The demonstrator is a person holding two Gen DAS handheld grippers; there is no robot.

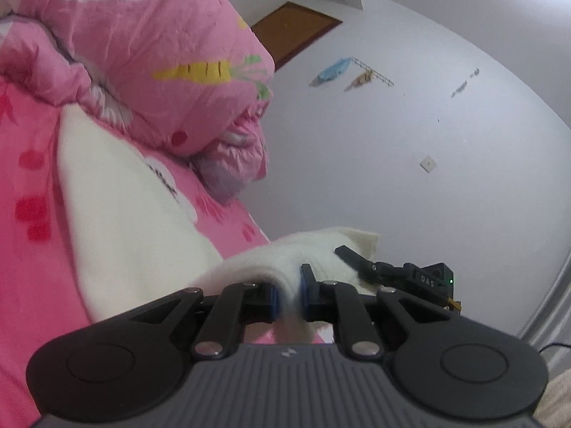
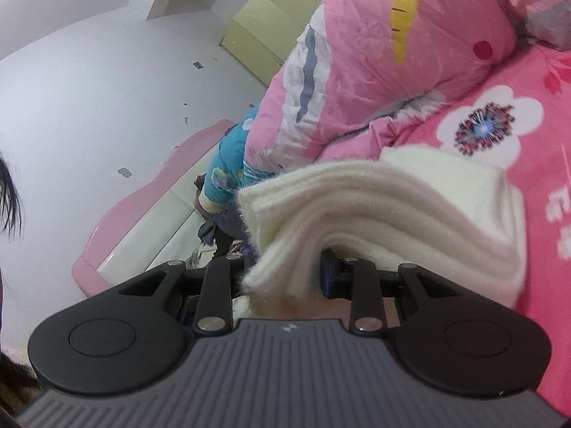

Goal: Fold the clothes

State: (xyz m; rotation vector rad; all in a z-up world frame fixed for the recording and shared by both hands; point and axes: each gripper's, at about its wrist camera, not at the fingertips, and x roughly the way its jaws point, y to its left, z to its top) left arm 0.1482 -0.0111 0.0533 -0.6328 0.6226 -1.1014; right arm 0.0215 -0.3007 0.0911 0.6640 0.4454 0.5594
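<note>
Left wrist view: your left gripper [image 1: 288,294] is pinched almost together on a thin fold of the white fleece garment [image 1: 117,196], which trails back across the pink bedsheet [image 1: 32,185] — the pink quilt [image 1: 160,53] is heaped behind it. Your right gripper [image 2: 285,278] clamps a thick bunch of the same garment [image 2: 385,207], layers fanned above the blue pads, its jaws partly apart around the bunch.
</note>
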